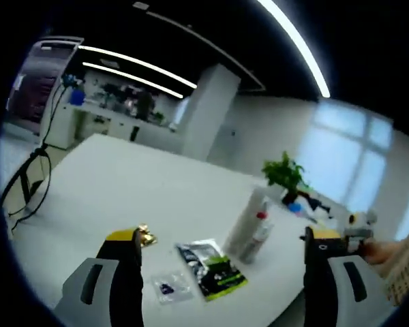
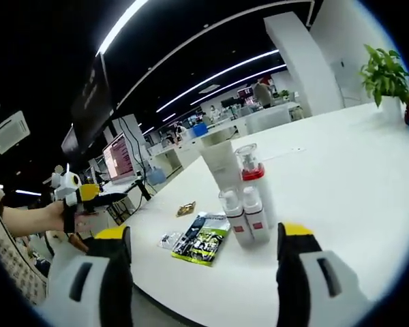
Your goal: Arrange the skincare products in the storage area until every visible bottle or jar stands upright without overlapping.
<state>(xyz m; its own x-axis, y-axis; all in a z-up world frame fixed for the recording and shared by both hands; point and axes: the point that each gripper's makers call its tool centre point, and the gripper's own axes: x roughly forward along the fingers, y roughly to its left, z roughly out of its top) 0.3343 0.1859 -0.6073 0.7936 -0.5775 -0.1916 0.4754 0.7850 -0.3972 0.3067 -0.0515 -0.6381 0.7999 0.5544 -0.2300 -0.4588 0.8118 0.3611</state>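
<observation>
The left hand-held gripper (image 1: pixel 221 248) is hovering over the near edge of a white bench (image 1: pixel 123 184), its two yellow-tipped jaws standing wide apart with nothing between them. The right hand-held gripper (image 2: pixel 204 242) is hanging above the same bench from another side, and its jaws are likewise spread wide and gripping nothing.

The skincare products are standing together in one tight cluster near the middle of the bench. In the right gripper view a tall white tube (image 2: pixel 220 163) is rising at the back, a clear spray bottle with a red collar (image 2: pixel 252 178) is standing just beside it, and two small white pump bottles with red labels (image 2: pixel 245 216) are standing in front, touching or nearly touching each other. All four are looking upright. In the left gripper view the tall tube (image 1: pixel 245 218) and the spray bottle (image 1: pixel 259 235) are appearing tilted, but the view itself is rolling, so their lean cannot be judged there.

A green-and-black sachet (image 2: pixel 203 245) is lying flat on the bench just beside the bottles, a small clear packet (image 2: pixel 169 240) is lying next to it, and a little gold-coloured object (image 2: pixel 187 208) is resting a bit apart. A potted plant (image 2: pixel 385 78) is standing at the far end of the bench. A person's hand (image 2: pixel 58 218) is showing at the left of the right gripper view, gripping a handle.
</observation>
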